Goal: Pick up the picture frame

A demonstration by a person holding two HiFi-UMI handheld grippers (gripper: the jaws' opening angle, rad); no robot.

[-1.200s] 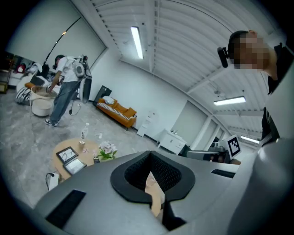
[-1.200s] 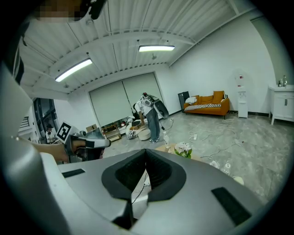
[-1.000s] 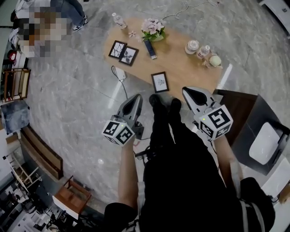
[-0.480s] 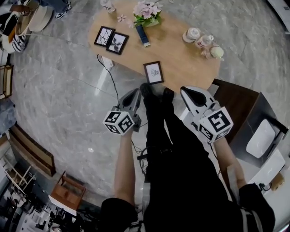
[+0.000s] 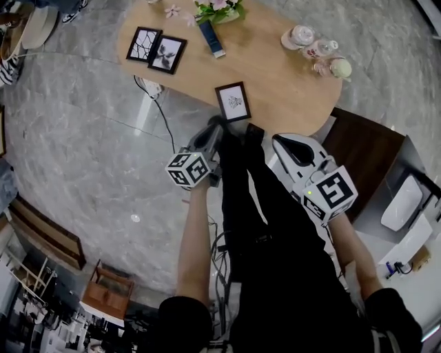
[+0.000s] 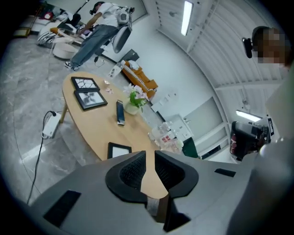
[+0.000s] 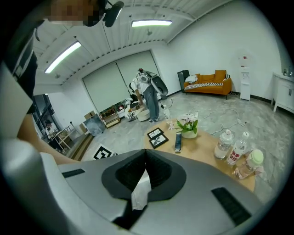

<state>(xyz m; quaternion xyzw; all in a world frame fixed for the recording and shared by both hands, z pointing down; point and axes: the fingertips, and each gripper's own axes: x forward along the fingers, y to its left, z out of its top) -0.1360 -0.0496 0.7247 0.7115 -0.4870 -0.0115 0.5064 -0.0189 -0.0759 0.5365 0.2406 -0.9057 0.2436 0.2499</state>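
Observation:
A small black picture frame (image 5: pixel 233 101) with a white print lies flat near the front edge of the oval wooden table (image 5: pixel 275 89); it also shows in the left gripper view (image 6: pixel 119 149). My left gripper (image 5: pixel 212 129) hangs just short of that edge, below and left of the frame. Its jaws (image 6: pixel 150 157) are opening to a narrow gap with nothing between them. My right gripper (image 5: pixel 282 140) is over the floor at the table's near right, shut and empty (image 7: pixel 146 153). Two more black frames (image 5: pixel 155 49) lie side by side at the table's far left.
A dark remote (image 5: pixel 211 38), a flower pot (image 5: pixel 219 8) and bottles (image 5: pixel 322 49) stand on the far half of the table. A white power strip (image 5: pixel 151 87) with a cable lies on the floor at the left. A dark cabinet (image 5: pixel 365 155) stands at the right.
Both grippers have sunk, and the left one has come forward to the table's front edge, closer to the near frame. The table now fills more of the view's top.

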